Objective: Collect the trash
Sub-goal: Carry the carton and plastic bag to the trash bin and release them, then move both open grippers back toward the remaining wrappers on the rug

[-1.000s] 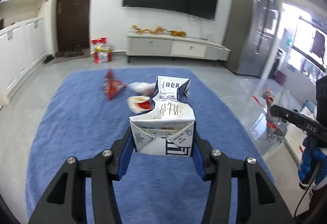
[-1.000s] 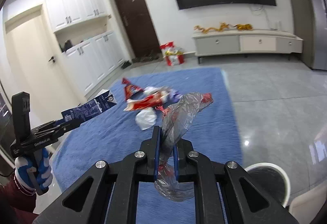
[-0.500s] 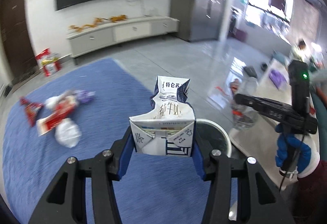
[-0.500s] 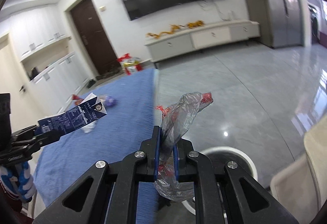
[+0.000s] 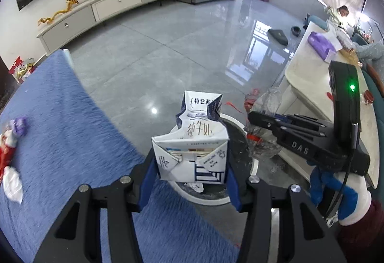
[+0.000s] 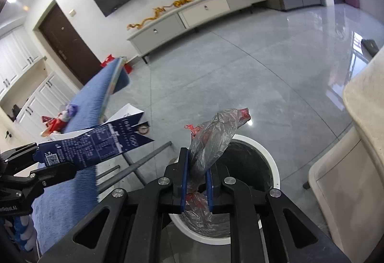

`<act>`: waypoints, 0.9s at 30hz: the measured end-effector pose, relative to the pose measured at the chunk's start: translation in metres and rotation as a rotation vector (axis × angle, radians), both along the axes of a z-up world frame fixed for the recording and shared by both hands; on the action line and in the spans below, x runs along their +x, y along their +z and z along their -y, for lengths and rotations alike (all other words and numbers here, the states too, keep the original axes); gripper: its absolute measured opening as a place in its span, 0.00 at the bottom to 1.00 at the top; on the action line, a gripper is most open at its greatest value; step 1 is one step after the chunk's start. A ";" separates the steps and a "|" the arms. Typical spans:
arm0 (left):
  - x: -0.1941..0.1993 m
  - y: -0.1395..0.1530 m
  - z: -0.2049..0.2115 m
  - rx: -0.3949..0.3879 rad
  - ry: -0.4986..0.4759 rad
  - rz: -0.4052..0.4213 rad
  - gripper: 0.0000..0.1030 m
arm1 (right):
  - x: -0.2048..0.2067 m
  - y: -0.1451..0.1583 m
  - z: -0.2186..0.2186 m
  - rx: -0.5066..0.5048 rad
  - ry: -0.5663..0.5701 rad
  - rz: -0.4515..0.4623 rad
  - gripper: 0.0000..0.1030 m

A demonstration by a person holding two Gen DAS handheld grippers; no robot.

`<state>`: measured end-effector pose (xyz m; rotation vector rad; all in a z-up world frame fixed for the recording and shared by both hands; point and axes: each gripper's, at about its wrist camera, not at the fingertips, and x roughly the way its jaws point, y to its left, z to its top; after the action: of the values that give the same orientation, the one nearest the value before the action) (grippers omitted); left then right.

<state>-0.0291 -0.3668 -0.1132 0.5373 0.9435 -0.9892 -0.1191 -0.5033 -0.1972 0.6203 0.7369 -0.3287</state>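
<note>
My left gripper [image 5: 192,167] is shut on a crumpled blue-and-white milk carton [image 5: 192,143], holding it above a round white trash bin [image 5: 216,200] with a dark inside. From the right wrist view the carton [image 6: 96,145] hangs left of the bin [image 6: 271,160]. My right gripper [image 6: 196,167] has a crumpled clear plastic bag with red print [image 6: 213,133] between its blue pads, right over the bin's mouth; its jaws are opening slightly and the pads still touch the bag. In the left wrist view the right gripper [image 5: 252,124] and bag [image 5: 264,104] sit at the bin's right edge.
A blue rug [image 5: 60,131] lies left of the bin with red wrappers [image 5: 7,155] and white paper [image 5: 13,186] on it. A cream table [image 5: 312,76] stands close on the right. Grey tiled floor stretches toward a low TV cabinet [image 6: 192,13]. A person [image 5: 343,11] sits far right.
Both grippers swung away from the rug and down, and now hang over the white bin. The carton and the bag stayed in their grips. The right jaws look slightly wider.
</note>
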 end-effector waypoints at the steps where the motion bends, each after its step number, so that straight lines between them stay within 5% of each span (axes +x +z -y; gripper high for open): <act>1: 0.001 -0.006 0.008 0.012 0.000 0.002 0.48 | 0.002 -0.004 0.003 0.004 -0.006 -0.008 0.14; 5: 0.006 -0.022 0.023 0.027 0.003 -0.032 0.49 | 0.007 -0.014 0.007 0.006 -0.019 -0.032 0.18; 7: 0.007 -0.027 0.027 0.027 -0.003 -0.048 0.49 | 0.003 -0.019 0.009 0.003 -0.023 -0.040 0.33; 9: 0.009 -0.029 0.028 0.023 -0.007 -0.072 0.50 | 0.002 -0.019 0.010 0.001 -0.026 -0.042 0.38; 27: 0.019 0.009 -0.040 -0.114 0.083 -0.061 0.51 | -0.011 0.023 -0.015 -0.064 -0.036 -0.017 0.41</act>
<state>-0.0096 -0.3268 -0.1039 0.3715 0.9506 -0.9825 -0.1304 -0.4887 -0.1744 0.5709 0.7294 -0.3896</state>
